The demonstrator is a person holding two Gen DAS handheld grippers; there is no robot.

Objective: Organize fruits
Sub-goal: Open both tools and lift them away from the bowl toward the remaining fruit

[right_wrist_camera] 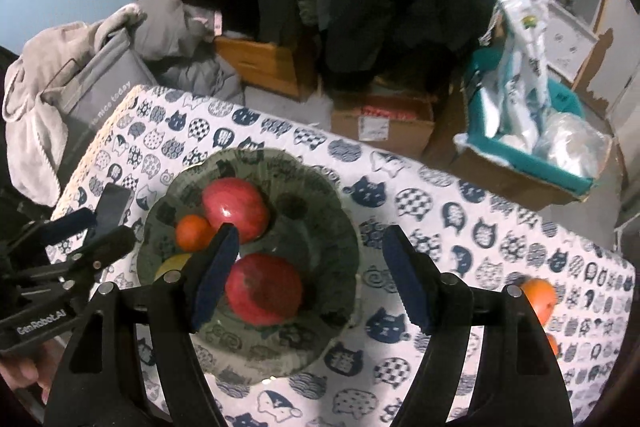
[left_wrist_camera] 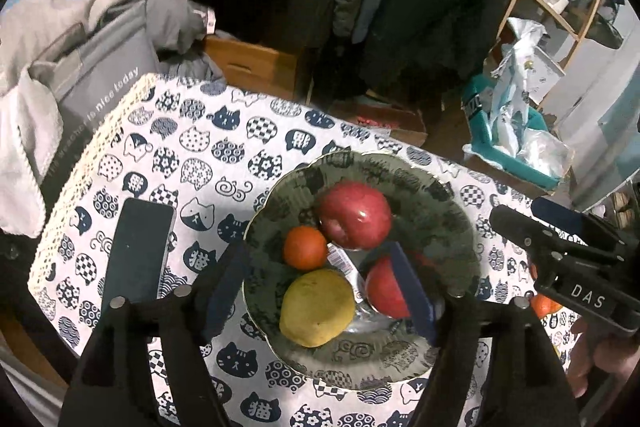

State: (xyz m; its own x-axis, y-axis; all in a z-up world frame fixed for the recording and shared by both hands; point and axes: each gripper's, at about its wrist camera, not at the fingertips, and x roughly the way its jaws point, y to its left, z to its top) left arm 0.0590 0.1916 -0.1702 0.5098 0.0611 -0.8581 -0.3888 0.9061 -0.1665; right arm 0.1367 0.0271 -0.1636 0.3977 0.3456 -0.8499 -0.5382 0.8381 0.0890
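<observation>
plate [right_wrist_camera: 320,183]: dark patterned dish on the cat-print tablecloth [right_wrist_camera: 480,211]; it holds two red apples, a small orange and a yellow-green fruit.
fruit in plate: far apple [left_wrist_camera: 355,215] touching the small orange [left_wrist_camera: 305,247]; near apple [left_wrist_camera: 386,287] lies beside the yellow fruit [left_wrist_camera: 317,307], with clear wrapping showing between them.
fruit still out: an orange [right_wrist_camera: 540,297] sits on the cloth well to the right of the plate, with a second one peeking just below it.
left gripper [left_wrist_camera: 328,287]: jaws apart, nothing between the pads, raised over the plate's near side.
right gripper [right_wrist_camera: 312,279]: jaws apart and empty, above the near apple.
step, as i judge it: go for the loose orange with the right gripper.
doing it well: come down straddling the orange's widest part, close gently so it doesn't roll off the table edge.
placing: lower it into the bare right half of the plate.
clutter: phone [left_wrist_camera: 138,251] left of the plate, keep clear.
</observation>
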